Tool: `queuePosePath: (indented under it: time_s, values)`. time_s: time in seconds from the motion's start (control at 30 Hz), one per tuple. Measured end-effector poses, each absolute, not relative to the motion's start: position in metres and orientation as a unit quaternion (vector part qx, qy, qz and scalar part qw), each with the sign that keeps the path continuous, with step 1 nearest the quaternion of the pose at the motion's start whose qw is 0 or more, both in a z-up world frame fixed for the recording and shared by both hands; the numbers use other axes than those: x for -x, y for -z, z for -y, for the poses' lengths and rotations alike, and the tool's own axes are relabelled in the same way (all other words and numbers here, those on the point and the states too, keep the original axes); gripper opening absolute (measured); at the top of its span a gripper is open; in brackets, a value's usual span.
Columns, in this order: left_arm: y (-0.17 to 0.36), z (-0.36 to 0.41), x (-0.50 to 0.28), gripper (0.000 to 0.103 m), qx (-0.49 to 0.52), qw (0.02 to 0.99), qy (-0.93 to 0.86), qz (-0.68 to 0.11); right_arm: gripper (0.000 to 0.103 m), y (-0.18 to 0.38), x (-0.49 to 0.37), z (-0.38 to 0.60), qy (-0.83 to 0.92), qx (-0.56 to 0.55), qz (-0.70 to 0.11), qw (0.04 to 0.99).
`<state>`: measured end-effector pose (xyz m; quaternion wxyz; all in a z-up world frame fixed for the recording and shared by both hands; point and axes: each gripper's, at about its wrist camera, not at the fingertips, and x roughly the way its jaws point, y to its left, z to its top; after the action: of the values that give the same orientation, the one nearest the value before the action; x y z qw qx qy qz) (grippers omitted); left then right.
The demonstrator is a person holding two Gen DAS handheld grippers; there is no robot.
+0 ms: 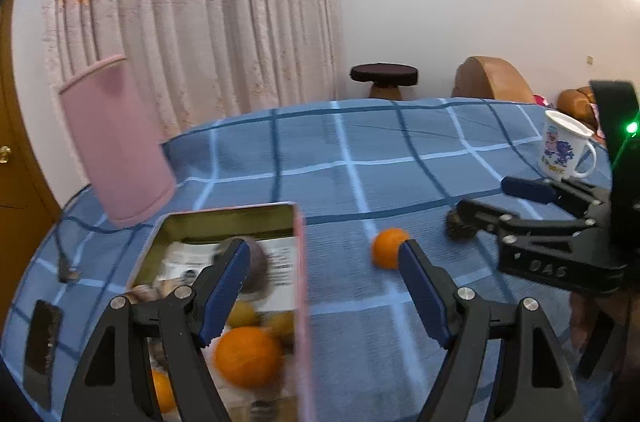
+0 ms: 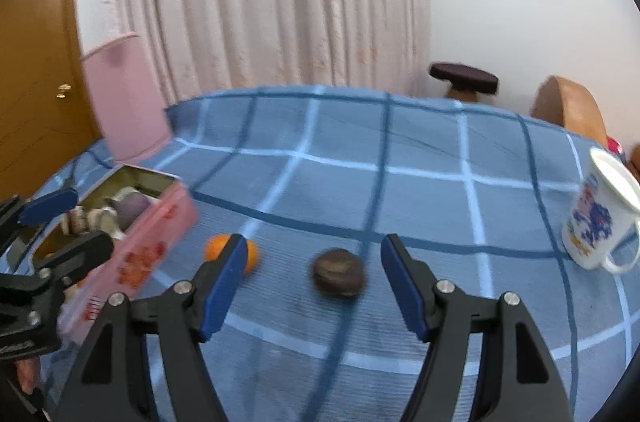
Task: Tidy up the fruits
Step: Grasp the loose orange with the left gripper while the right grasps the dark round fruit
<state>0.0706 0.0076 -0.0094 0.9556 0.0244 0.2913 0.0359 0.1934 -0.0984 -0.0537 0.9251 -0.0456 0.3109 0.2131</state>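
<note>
A pink-sided tin box (image 1: 300, 286) (image 2: 136, 262) stands on the blue checked cloth. It holds an orange (image 1: 248, 356), a dark purple fruit (image 1: 258, 270) and yellow fruits. My left gripper (image 1: 322, 254) (image 2: 72, 224) hangs open over the box's right wall with nothing between its pads. A loose orange (image 1: 384, 248) (image 2: 214, 248) lies on the cloth just right of the box. A dark brown fruit (image 2: 339, 272) (image 1: 454, 226) lies further right. My right gripper (image 2: 314, 246) (image 1: 490, 204) is open with the brown fruit in the gap, and neither pad touches it.
A white printed mug (image 1: 564, 150) (image 2: 600, 218) stands at the table's right. A pink cylinder (image 1: 116, 142) (image 2: 124, 94) stands behind the box. A cable and a black flat object (image 1: 42, 338) lie at the left edge. A stool (image 1: 384, 76) and a brown chair are beyond the table.
</note>
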Motion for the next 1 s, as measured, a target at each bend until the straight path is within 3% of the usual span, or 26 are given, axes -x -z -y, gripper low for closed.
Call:
queuePosePath:
  time_s: [0.17, 0.4, 0.6, 1.0]
  values:
    - [0.018, 0.012, -0.088, 0.078, -0.032, 0.95, -0.026, -0.309, 0.058, 0.068, -0.208, 0.107, -0.215, 0.034, -0.349, 0.911]
    - [0.028, 0.014, -0.099, 0.078, -0.031, 0.944, -0.027, -0.328, 0.056, 0.082, -0.222, 0.101, -0.236, 0.035, -0.399, 0.885]
    - [0.032, 0.018, -0.102, 0.078, -0.042, 0.942, -0.032, -0.333, 0.042, 0.087, -0.229, 0.102, -0.249, 0.03, -0.418, 0.873]
    - [0.04, 0.038, -0.124, 0.078, -0.071, 0.933, -0.013, -0.351, 0.041, 0.073, -0.218, 0.13, -0.221, 0.008, -0.37, 0.902]
